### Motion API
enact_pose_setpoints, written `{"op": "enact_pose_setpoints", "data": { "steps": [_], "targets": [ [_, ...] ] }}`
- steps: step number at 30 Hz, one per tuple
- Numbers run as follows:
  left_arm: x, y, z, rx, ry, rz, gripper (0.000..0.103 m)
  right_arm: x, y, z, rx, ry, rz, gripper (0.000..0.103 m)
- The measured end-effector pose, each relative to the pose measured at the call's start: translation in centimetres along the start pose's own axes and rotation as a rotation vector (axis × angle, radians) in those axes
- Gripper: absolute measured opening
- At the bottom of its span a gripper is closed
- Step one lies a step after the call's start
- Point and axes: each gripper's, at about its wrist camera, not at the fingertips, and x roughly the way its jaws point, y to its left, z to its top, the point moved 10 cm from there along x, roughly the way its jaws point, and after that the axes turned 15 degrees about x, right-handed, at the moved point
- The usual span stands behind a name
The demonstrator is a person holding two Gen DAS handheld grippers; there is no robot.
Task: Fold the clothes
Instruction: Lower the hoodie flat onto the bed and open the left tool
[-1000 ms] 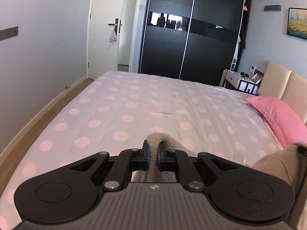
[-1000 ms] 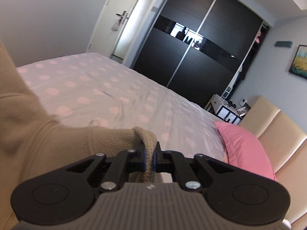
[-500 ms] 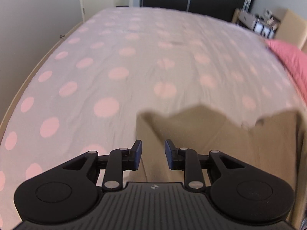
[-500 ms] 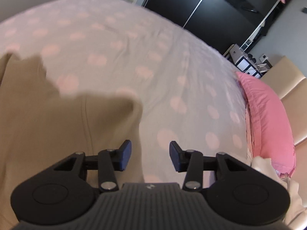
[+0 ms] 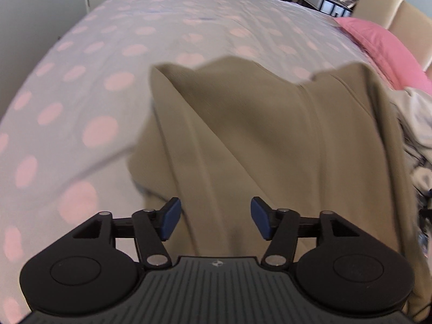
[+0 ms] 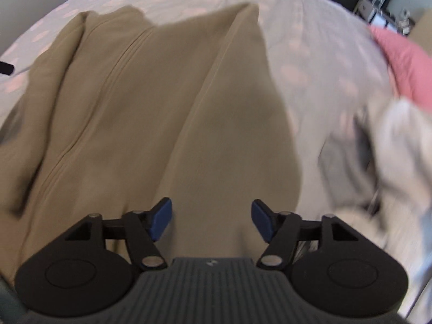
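A tan garment [image 5: 270,145] lay spread on the dotted bedspread [image 5: 81,81]; the left gripper [image 5: 213,222] and right gripper [image 6: 212,220] hung above it, jaws apart, empty.

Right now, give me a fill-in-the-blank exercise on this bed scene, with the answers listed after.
1. Both the left hand-held gripper and the right hand-held gripper have their jaws ____.
2. The tan garment lies on a bedsheet patterned with pink ____.
3. The pillow near the headboard is ____ in colour.

Answers: open; dots; pink
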Motion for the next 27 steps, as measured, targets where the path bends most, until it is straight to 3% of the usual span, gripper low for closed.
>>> {"op": "enact_pose_setpoints", "data": {
  "steps": [7, 9, 12, 13, 14, 16, 17, 21, 27],
  "targets": [
    [0.8, -7.1, -3.9, 0.013, 0.019, -0.084, 0.062, -1.1, 1.3, -7.9, 0.111, 0.055, 0.071, 0.074],
    [1.5, -9.3, -5.1, 0.059, 0.03, -0.079, 0.062, -1.3, 1.7, -10.0, 0.127, 0.069, 0.078, 0.074],
    [3.0, -11.6, -6.8, 0.167, 0.072, -0.038, 0.062, -0.4, 2.2, -11.9, 0.056, 0.081, 0.015, 0.074],
    [3.4, -12.3, -7.3, 0.205, 0.086, -0.021, 0.062, 0.0, 2.1, -12.4, 0.037, 0.087, -0.002, 0.07],
    [3.9, -12.9, -7.7, 0.239, 0.099, -0.004, 0.062, 0.3, 1.9, -12.6, 0.028, 0.095, -0.013, 0.049],
    [4.4, -12.8, -8.0, 0.257, 0.114, 0.025, 0.062, 0.1, 0.8, -12.4, 0.049, 0.099, -0.025, 0.02],
    [4.5, -12.5, -8.0, 0.243, 0.118, 0.02, 0.062, -0.2, 0.1, -12.1, 0.068, 0.098, -0.029, 0.011],
    [4.8, -11.8, -7.9, 0.202, 0.129, 0.0, 0.062, -2.6, -2.5, -9.8, 0.116, 0.064, -0.044, 0.008],
    [4.8, -12.0, -8.0, 0.179, 0.144, -0.015, 0.059, -8.8, -8.2, -2.5, 0.061, -0.092, -0.222, 0.008]
  ]
}}
